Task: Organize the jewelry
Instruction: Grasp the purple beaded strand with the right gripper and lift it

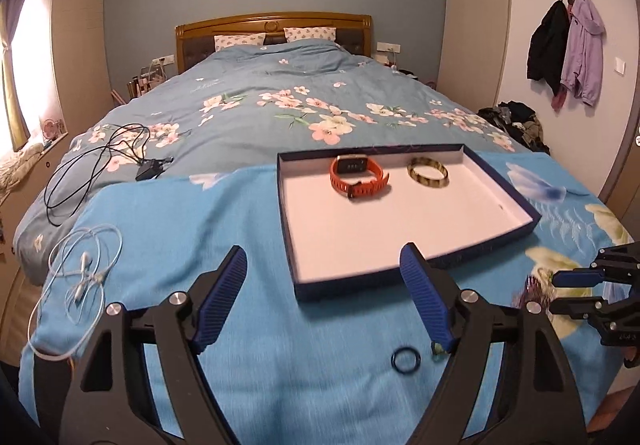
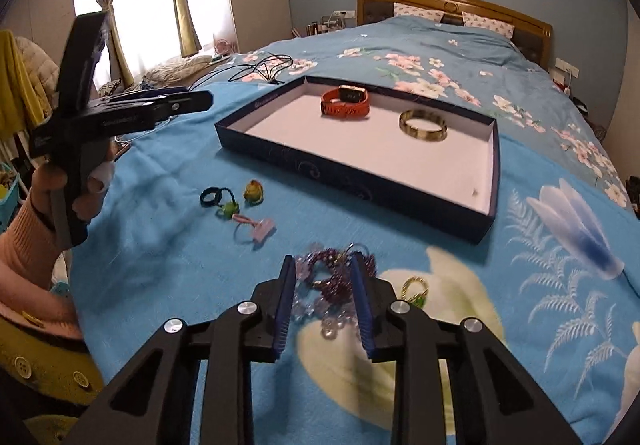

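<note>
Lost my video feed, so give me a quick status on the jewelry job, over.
Left gripper open, empty. Right gripper open, straddling the purple bead bracelet. Tray holds orange watch and gold bangle. Path clear.

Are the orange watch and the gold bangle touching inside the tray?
Apart. The left wrist view shows white tray floor between the orange watch and the gold bangle; the right wrist view agrees.

white earphones (image 1: 80, 277) on blanket | black charger cable (image 1: 100, 161) on bed | jackets (image 1: 568, 49) on wall hooks
</note>
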Tool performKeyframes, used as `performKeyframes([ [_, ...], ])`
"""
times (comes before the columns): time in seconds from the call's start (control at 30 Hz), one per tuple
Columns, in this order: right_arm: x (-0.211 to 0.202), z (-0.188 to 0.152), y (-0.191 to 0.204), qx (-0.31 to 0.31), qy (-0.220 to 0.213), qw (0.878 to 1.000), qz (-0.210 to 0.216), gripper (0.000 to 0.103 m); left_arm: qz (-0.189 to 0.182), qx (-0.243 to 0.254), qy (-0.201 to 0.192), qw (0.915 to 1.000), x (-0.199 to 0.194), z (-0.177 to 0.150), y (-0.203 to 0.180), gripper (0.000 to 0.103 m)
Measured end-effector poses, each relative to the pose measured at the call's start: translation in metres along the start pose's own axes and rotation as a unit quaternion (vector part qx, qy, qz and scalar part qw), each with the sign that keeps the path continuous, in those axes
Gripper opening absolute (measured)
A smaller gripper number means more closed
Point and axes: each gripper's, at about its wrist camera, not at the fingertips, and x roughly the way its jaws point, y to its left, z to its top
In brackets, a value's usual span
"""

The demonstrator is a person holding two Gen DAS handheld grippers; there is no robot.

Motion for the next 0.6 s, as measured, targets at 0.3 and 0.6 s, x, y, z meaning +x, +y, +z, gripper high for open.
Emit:
performKeyframes([
  [0.3,0.008,-0.011,-0.005,0.022,0.013,1.000,-0.011,0.005,-0.012,-0.003,0.016,0.9998,-0.003,-0.021,-0.004,0.078],
  [0.6,-0.027,0.014,-0.015,0.057,-0.060,0.997,0.007,0.004,-0.021,0.005,0.022,0.9995,-0.003,-0.026,-0.011,0.078],
])
